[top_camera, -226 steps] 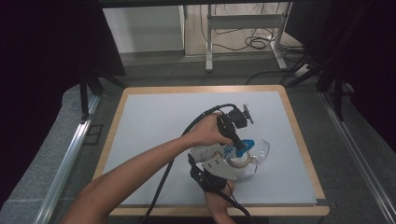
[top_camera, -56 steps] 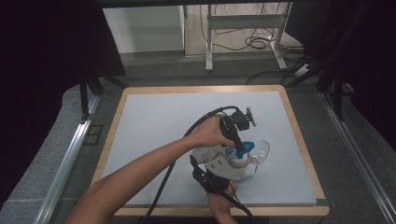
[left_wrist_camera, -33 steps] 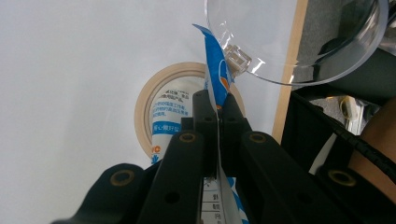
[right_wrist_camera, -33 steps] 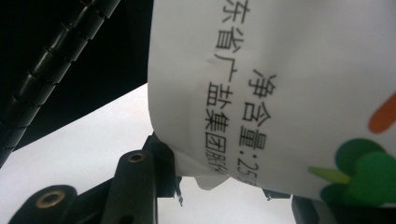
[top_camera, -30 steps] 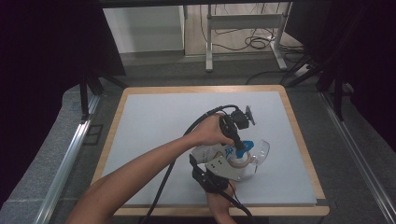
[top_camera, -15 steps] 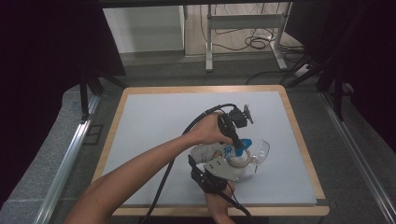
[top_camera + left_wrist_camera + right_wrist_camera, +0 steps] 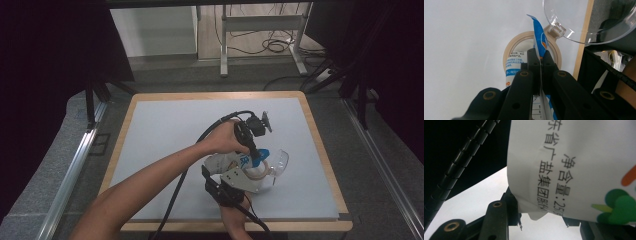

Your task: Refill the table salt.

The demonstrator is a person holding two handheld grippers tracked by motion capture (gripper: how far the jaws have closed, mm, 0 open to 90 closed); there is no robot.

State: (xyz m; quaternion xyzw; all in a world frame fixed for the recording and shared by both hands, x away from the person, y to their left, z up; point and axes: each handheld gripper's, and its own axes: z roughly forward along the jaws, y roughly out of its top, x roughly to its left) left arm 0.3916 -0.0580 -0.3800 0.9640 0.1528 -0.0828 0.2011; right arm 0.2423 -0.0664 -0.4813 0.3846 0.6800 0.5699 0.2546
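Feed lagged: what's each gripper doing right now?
Left gripper: shut on the bag top edge.
Right gripper: closed on the bag's lower part.

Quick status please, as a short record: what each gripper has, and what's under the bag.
left gripper: shut on the blue top edge of the bag
right gripper: clamped on the bag's white printed body
below bag: beige jar mouth, open
lid: clear lid, hinged back beside the jar
surface: white table with a wooden rim

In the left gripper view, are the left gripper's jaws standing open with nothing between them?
No, the left gripper is shut on the blue-and-white packet, pinching its top edge.
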